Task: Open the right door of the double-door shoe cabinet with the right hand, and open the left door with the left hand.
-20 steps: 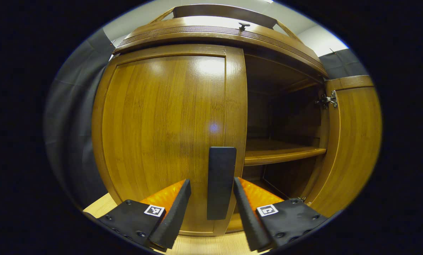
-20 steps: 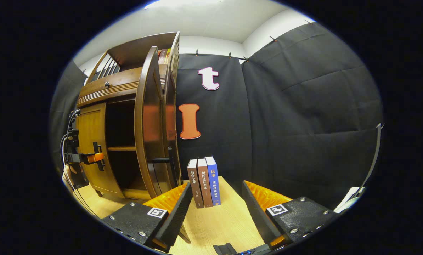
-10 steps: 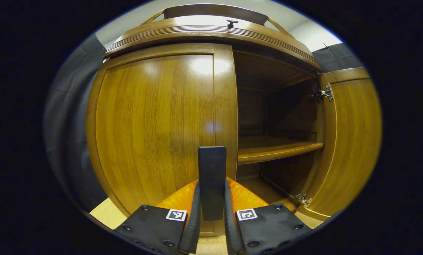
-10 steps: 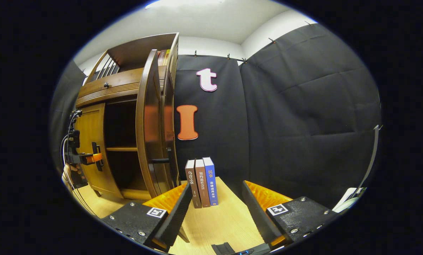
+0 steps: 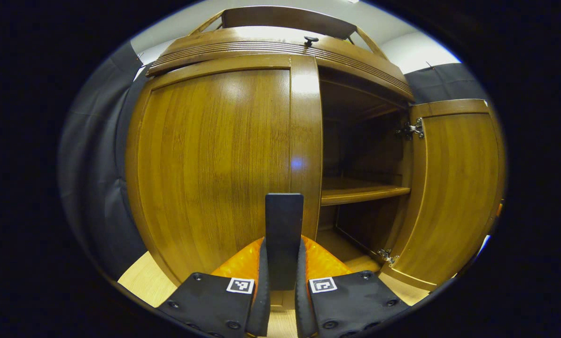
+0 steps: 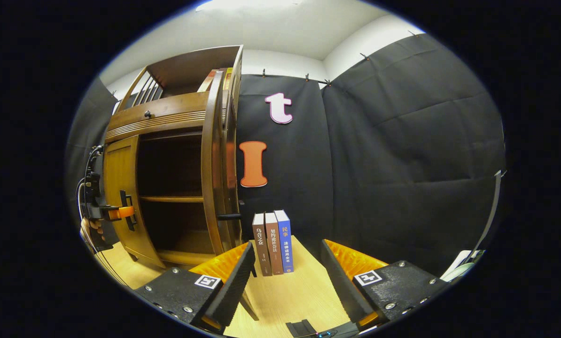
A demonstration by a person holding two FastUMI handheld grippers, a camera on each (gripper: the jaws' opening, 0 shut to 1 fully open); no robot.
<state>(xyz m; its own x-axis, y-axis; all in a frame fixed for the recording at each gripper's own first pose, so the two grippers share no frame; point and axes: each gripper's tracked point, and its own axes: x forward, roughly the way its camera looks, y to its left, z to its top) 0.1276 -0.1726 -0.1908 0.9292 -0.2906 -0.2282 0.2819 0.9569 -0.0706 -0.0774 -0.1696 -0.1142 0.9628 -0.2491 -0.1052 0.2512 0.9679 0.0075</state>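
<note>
The wooden shoe cabinet (image 5: 280,44) looms close in the left gripper view. Its left door (image 5: 214,159) looks shut against the frame. My left gripper (image 5: 283,246) is shut on that door's dark upright handle (image 5: 284,220). The right door (image 5: 449,188) stands swung wide open, baring a shelf (image 5: 362,191) and a dark interior. In the right gripper view the right door (image 6: 212,164) shows edge-on with its handle (image 6: 229,217) sticking out. My right gripper (image 6: 287,253) is open, off to the door's right and holding nothing. The left gripper (image 6: 116,213) shows there on the left door's handle.
Three books (image 6: 273,241) stand upright on the light wooden table (image 6: 299,295) just right of the open door. A hand (image 6: 90,230) holds the left gripper at the far left. More books lie on top of the cabinet (image 6: 214,80).
My left gripper went from open around the left door's handle to shut on it. The right door has swung a little further open. The right gripper has hardly moved.
</note>
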